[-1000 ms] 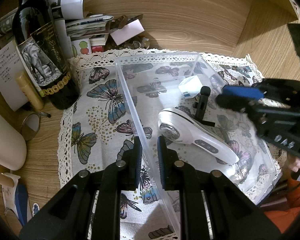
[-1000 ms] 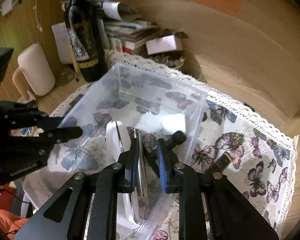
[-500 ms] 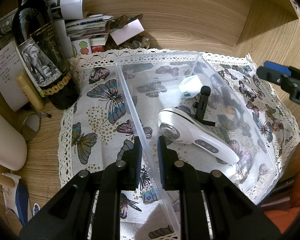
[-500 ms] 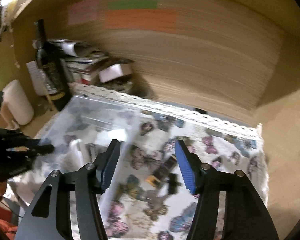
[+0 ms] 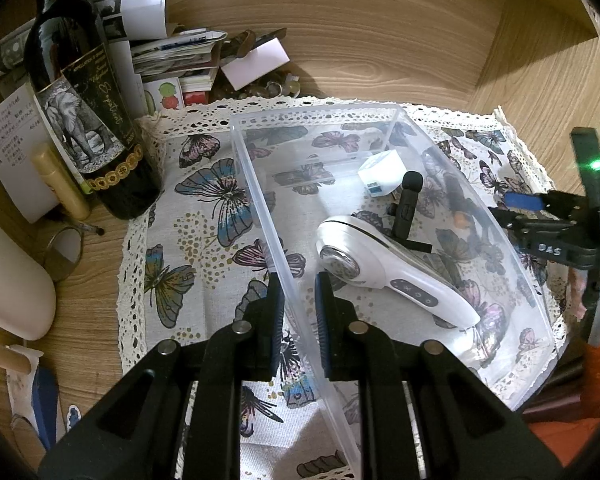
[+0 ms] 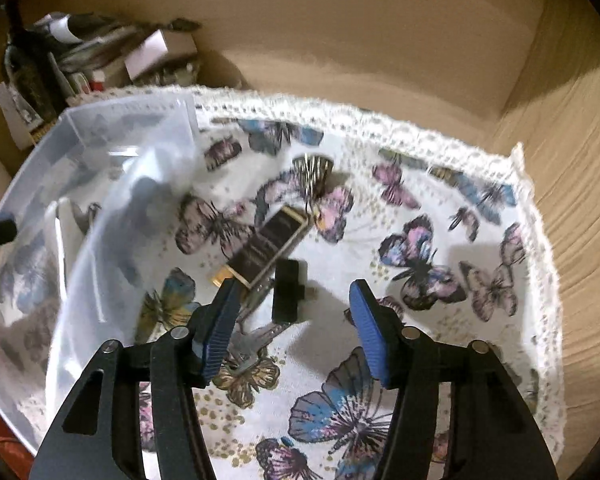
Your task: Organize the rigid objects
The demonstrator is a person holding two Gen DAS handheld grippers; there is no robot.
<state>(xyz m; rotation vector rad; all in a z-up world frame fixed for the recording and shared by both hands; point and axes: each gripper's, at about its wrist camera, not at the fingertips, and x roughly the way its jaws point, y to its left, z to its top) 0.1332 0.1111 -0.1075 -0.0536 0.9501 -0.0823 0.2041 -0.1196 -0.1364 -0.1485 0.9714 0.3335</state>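
Note:
A clear plastic bin (image 5: pixel 396 109) stands on the butterfly cloth. In it lie a white lint shaver (image 5: pixel 380 272), a small black microphone (image 5: pixel 406 208) and a white cube charger (image 5: pixel 380 176). My left gripper (image 5: pixel 299 308) is shut on the bin's left wall. To the right of the bin (image 6: pixel 132 120), my right gripper (image 6: pixel 294 294) hangs low over the cloth. Its jaws are wide apart and closing, with a small black clip piece (image 6: pixel 286 292) between them, untouched. A black-and-gold rectangular item (image 6: pixel 272 244) and keys (image 6: pixel 252 344) lie beside its left finger.
A dark wine bottle (image 5: pixel 88 120), stacked papers and booklets (image 5: pixel 172 52) and a pale mug (image 5: pixel 8 272) crowd the desk left of the cloth (image 5: pixel 204 200). Wooden walls close in behind and on the right. A metal hair clip (image 6: pixel 314 168) lies farther back.
My right gripper left the bin, opened, swung right and sank over the small items on the cloth. The black microphone stays in the bin. The left gripper keeps its hold.

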